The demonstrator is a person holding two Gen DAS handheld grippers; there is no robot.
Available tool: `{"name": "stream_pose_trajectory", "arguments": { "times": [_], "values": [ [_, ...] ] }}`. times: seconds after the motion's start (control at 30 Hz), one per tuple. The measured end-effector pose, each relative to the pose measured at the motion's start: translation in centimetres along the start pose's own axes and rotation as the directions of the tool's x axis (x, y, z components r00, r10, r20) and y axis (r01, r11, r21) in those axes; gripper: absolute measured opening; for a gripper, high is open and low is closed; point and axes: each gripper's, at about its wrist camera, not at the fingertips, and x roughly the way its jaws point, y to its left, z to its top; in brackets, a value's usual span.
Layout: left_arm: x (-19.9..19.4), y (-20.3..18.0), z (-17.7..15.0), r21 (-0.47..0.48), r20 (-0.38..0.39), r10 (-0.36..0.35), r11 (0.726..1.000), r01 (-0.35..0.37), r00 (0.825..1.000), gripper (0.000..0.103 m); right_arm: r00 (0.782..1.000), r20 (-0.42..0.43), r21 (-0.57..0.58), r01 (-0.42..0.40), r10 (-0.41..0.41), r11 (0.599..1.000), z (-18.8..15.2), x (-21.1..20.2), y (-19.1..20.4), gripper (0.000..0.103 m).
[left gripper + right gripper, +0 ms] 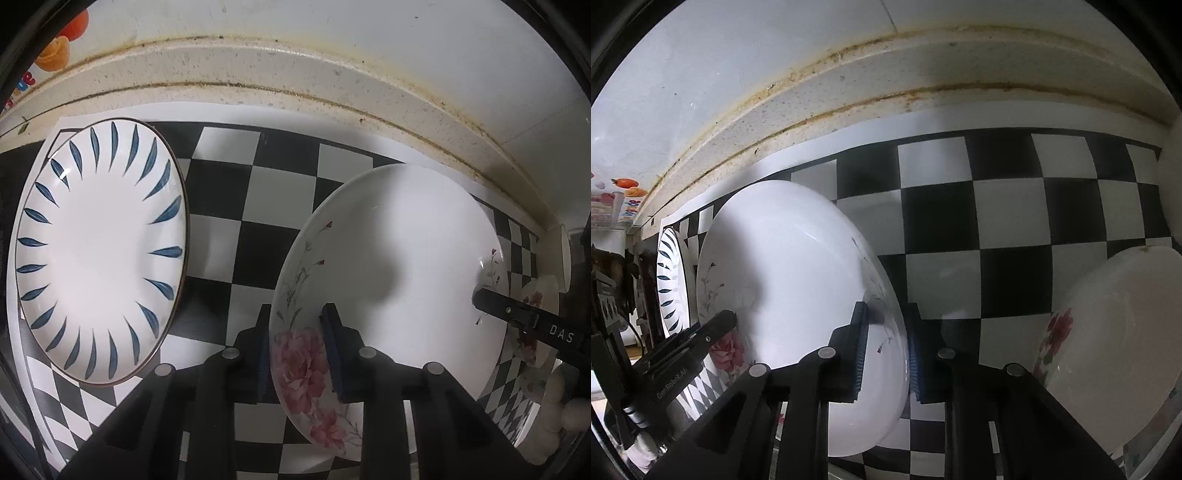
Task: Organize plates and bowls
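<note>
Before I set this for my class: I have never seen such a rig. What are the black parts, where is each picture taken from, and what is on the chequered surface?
There is no robot arm: a person holds a two-finger tool in each hand, with a camera looking along the fingers. One picture comes from the left gripper, the other from the right gripper. Both have their jaws closed on opposite rims of one floral plate, so each view also shows the other tool. On the black and white chequered mat lies a blue-leaf plate to the left. To the right is another flowered dish. Behind runs a stained cream ledge.
</note>
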Motion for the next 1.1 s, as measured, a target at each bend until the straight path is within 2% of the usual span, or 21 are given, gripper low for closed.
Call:
{"name": "stream_pose_trajectory", "arguments": {
  "times": [0.27, 0.47, 0.67, 0.8, 1.1],
  "values": [
    [-2.0, 0.3, -0.4, 0.03, 0.043, -0.004, 1.0, 0.002, 0.999, 0.023, 1.0, 0.027, -0.009, -0.008, 0.008, 1.0, -1.6, -1.0, 0.3, 0.016],
    [-3.1, -0.2, -2.3, 0.044, 0.053, -0.008, 0.999, 0.006, 0.999, 0.023, 0.999, 0.05, -0.002, -0.017, 0.017, 1.0, -3.3, -1.8, 0.7, 0.016],
    [-6.3, -0.3, -3.4, 0.066, 0.076, -0.028, 0.998, 0.023, 0.997, 0.023, 0.995, 0.081, 0.012, -0.052, 0.051, 0.999, -5.3, -3.6, 0.8, 0.015],
    [-9.1, 0.5, -5.4, 0.087, 0.085, -0.054, 0.995, 0.046, 0.995, 0.023, 0.991, 0.115, 0.01, -0.075, 0.074, 0.997, -7.6, -5.7, 0.9, 0.014],
    [-13.4, -0.2, -11.4, 0.156, 0.114, -0.062, 0.987, 0.043, 0.992, 0.023, 0.98, 0.165, -0.01, -0.115, 0.115, 0.993, -15.7, -10.0, 1.2, 0.014]
  ]
}}
